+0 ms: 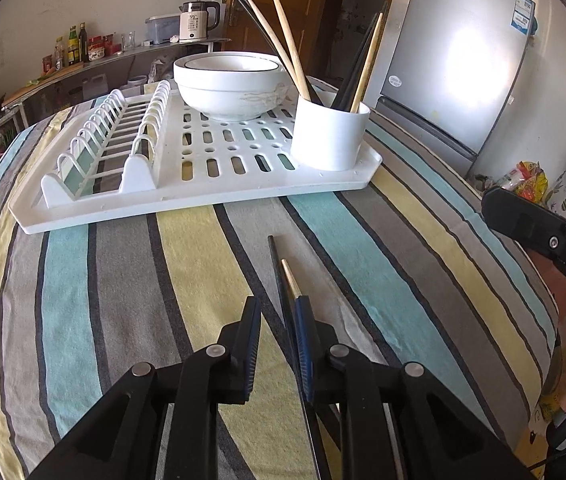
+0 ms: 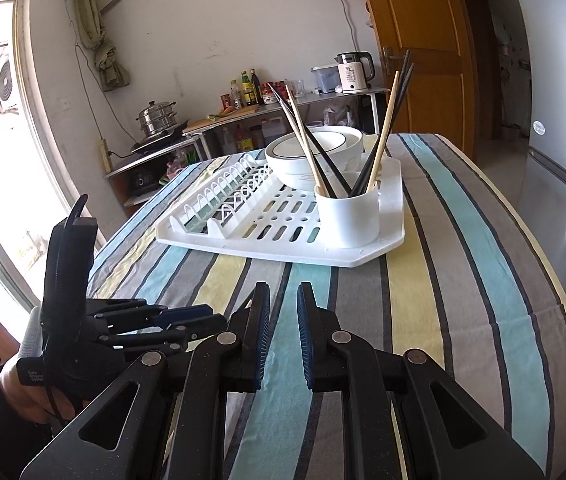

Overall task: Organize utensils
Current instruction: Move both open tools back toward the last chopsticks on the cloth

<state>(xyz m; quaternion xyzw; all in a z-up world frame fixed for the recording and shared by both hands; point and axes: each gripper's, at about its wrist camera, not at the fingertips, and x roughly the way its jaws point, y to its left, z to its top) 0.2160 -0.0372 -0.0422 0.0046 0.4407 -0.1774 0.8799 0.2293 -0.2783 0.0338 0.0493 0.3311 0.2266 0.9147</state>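
Left gripper (image 1: 279,320) hangs open around loose chopsticks (image 1: 283,276), right gripper (image 2: 283,312) open and empty, the holder cup (image 1: 329,136) waiting at twelve o'clock on the desk (image 1: 123,280).

Kitchen background — beyond the striped tablecloth (image 2: 463,240)
A silver refrigerator (image 1: 455,64) stands by a wooden door (image 2: 415,40); a white electric kettle (image 2: 354,72), sauce bottles (image 2: 247,88) and a steel steamer pot (image 2: 158,120) line the far counter — stacked white bowls (image 1: 227,84) nearer.

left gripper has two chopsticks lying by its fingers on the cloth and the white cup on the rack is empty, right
Not quite. The cup is not empty: it holds several chopsticks, black and wooden, as both wrist views show. The rest stands: in the left wrist view two chopsticks lie on the cloth by the left gripper, and the cup stands on the rack.
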